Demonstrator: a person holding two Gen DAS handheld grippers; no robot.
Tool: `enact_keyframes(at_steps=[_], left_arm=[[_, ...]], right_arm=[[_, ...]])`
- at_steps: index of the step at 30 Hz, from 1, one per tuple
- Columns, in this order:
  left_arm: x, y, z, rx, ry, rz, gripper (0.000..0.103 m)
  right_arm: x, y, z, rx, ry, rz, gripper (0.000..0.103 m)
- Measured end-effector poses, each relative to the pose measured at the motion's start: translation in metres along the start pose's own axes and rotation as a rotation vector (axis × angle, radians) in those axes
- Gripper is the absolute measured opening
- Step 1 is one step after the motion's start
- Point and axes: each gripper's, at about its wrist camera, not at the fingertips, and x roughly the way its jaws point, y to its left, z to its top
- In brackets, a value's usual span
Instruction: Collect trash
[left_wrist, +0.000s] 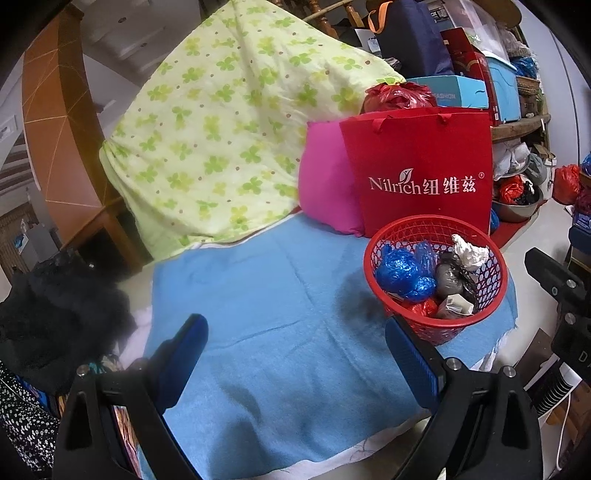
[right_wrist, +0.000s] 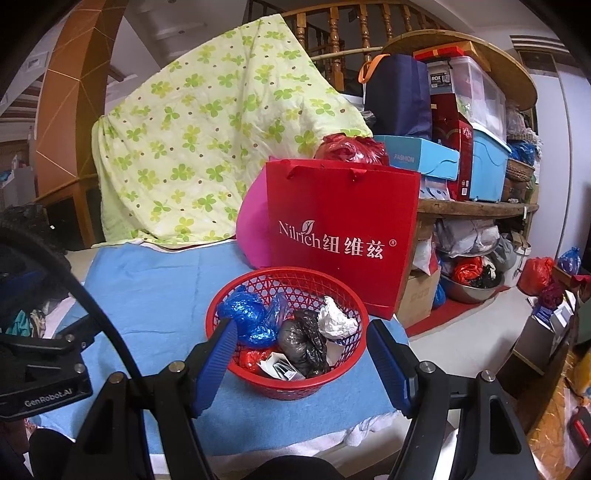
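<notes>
With the red basket (right_wrist: 288, 332) of bagged trash standing on the blue towel (left_wrist: 258, 295) just in front of the red paper bag (right_wrist: 343, 229), both the left gripper (left_wrist: 295, 354) and right gripper (right_wrist: 299, 354) stand apart and empty, so collection appears finished and the next move likely calls for withdrawal.

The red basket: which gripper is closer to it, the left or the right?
Right. The right gripper has its open fingers on either side of the red basket. The left gripper hangs over the blue towel, beside the basket.
</notes>
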Motion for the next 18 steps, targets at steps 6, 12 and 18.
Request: enact_keyframes(at_steps=[6, 12, 18], left_arm=[[-0.003, 0.0, 0.0, -0.004, -0.006, 0.001, 0.096], [0.002, 0.002, -0.001, -0.006, -0.002, -0.022, 0.096], [0.011, 0.006, -0.001, -0.007, -0.004, -0.056, 0.096]], right_arm=[[-0.007, -0.002, -0.002, -0.001, -0.009, -0.002, 0.076], [-0.006, 0.0, -0.002, -0.01, -0.001, -0.015, 0.076], [0.0, 0.004, 0.001, -0.016, 0.012, -0.039, 0.076]])
